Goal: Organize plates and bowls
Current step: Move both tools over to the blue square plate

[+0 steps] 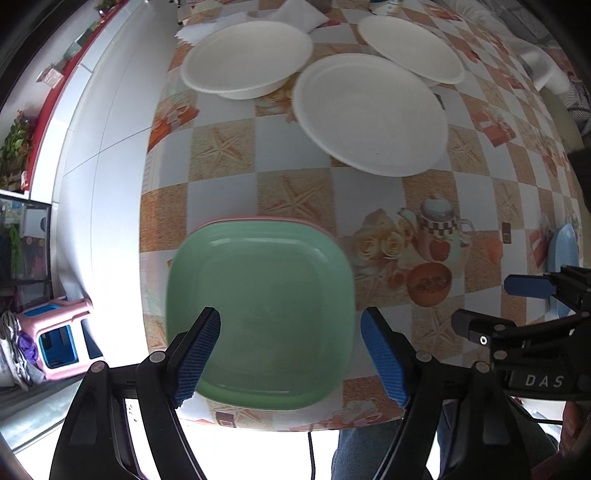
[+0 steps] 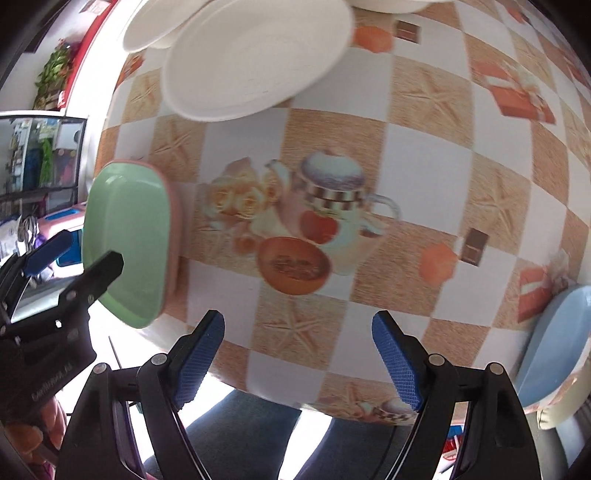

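Note:
A green square plate (image 1: 258, 306) lies on a pink plate whose rim (image 1: 266, 220) peeks out behind it, at the table's near edge. My left gripper (image 1: 291, 354) is open and empty, its fingers over the green plate's near part. Three white bowls stand further back: left (image 1: 247, 59), middle (image 1: 369, 114), right (image 1: 410, 48). My right gripper (image 2: 299, 354) is open and empty above the table's near edge, right of the green plate (image 2: 127, 240). A blue plate (image 2: 554, 343) lies at the right edge of the table. The right gripper also shows in the left wrist view (image 1: 487, 308).
The table (image 1: 221, 192) has a checkered cloth with starfish and teapot prints. White napkins (image 1: 207, 26) lie at the far left corner. A pink and blue stool (image 1: 55, 339) stands on the floor to the left. The person's legs (image 2: 258, 435) are under the near edge.

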The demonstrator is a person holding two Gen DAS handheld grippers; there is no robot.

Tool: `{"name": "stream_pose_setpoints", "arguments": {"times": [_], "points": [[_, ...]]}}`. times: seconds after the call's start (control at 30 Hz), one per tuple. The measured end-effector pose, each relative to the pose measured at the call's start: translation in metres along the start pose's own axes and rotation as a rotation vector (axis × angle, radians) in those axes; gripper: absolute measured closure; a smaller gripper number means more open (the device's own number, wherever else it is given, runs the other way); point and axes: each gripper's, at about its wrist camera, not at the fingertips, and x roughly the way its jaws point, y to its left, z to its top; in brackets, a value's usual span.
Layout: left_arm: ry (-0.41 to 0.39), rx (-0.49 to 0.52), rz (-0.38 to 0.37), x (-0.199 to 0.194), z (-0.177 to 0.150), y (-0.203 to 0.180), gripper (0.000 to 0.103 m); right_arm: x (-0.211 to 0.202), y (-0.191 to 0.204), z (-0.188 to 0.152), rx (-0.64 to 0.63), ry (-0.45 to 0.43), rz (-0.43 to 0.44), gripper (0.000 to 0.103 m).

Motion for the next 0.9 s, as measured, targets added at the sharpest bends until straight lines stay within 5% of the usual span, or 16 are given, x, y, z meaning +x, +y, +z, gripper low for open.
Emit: {"name": "stream_pose_setpoints", "arguments": {"times": [0.27,0.9], "points": [[0.006,0.096,-0.106,-0.009,0.013,-0.061,0.022,-0.026,-0.051,-0.003,0.076,-0.056,-0.058,0.02],[0.075,0.248,-0.077,0.009,-0.002,-0.134,0.022,-0.064,-0.233,-0.078,0.421,-0.095,-0.208,0.02]]}}
